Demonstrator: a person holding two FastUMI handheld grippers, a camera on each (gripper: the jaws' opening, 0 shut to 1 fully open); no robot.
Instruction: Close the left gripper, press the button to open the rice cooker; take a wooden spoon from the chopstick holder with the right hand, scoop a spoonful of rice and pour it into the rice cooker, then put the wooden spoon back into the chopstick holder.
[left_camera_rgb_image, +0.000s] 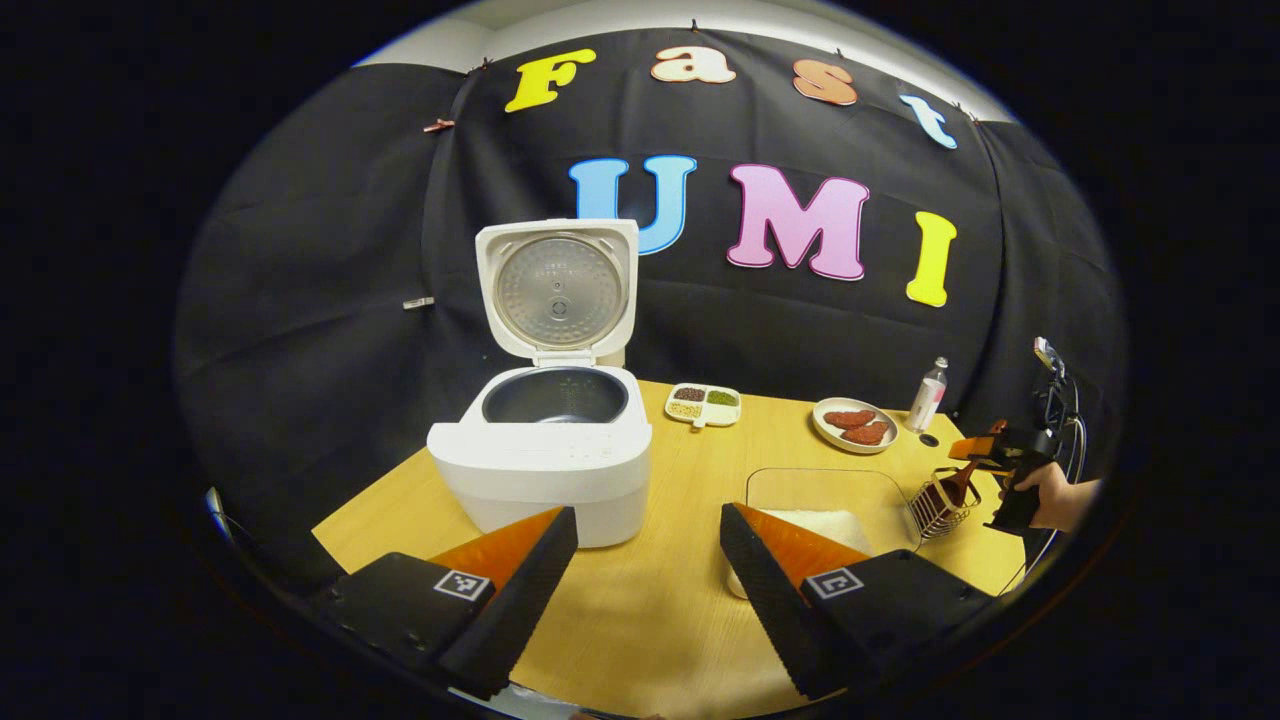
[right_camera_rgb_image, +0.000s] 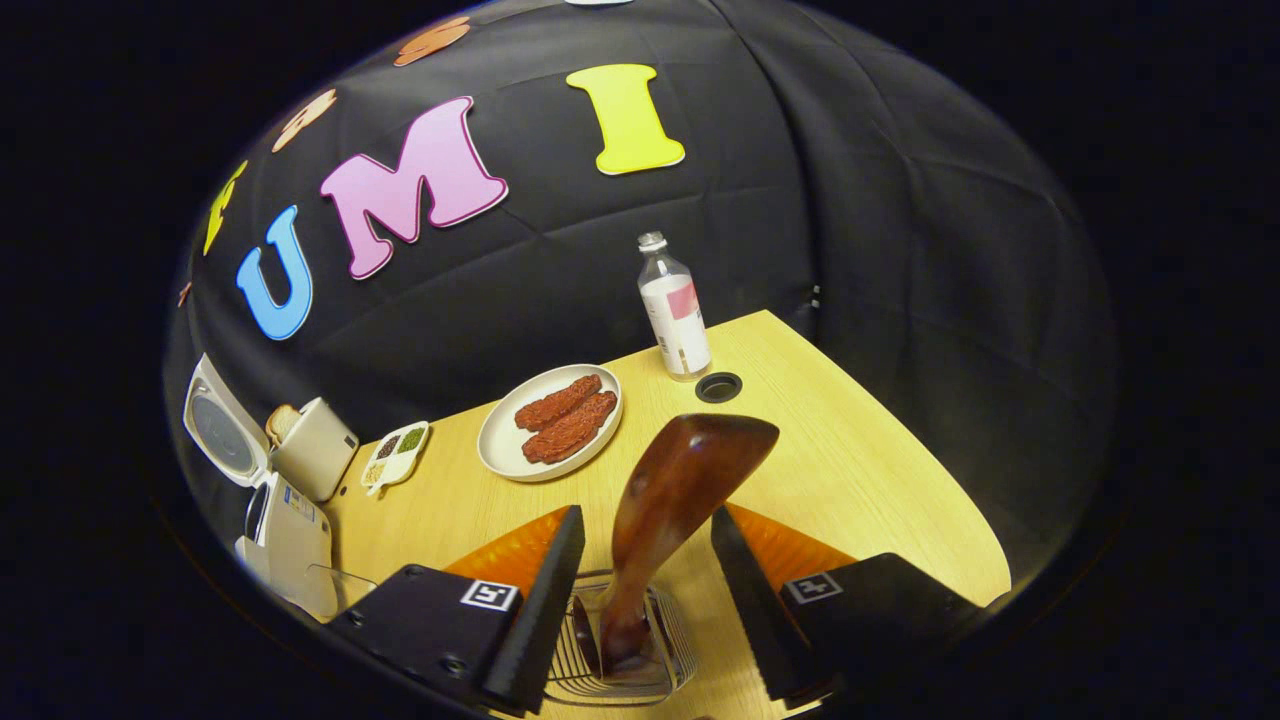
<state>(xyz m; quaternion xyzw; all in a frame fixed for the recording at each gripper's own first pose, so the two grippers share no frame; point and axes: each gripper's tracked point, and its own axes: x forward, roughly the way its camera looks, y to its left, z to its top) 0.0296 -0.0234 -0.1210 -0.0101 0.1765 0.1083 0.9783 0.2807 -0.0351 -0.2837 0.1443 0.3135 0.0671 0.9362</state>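
Observation:
The white rice cooker (left_camera_rgb_image: 540, 465) stands on the table with its lid (left_camera_rgb_image: 558, 290) raised and the dark inner pot bare. My left gripper (left_camera_rgb_image: 648, 530) hangs open in front of it, holding nothing. A clear container of rice (left_camera_rgb_image: 815, 522) lies just beyond its right finger. The wooden spoon (right_camera_rgb_image: 680, 480) stands bowl-up in the wire chopstick holder (right_camera_rgb_image: 625, 660). My right gripper (right_camera_rgb_image: 645, 530) is open around the spoon, with a gap on each side. In the left gripper view the holder (left_camera_rgb_image: 940, 505) sits at the right, with the right gripper (left_camera_rgb_image: 975, 450) and a hand (left_camera_rgb_image: 1050, 495) over it.
A plate with two pieces of meat (right_camera_rgb_image: 550, 415), a plastic bottle (right_camera_rgb_image: 675, 310) and a round hole in the table (right_camera_rgb_image: 718, 386) lie beyond the holder. A divided dish of grains (right_camera_rgb_image: 397, 445) and a white box holding bread (right_camera_rgb_image: 315, 445) stand near the cooker (right_camera_rgb_image: 290, 540).

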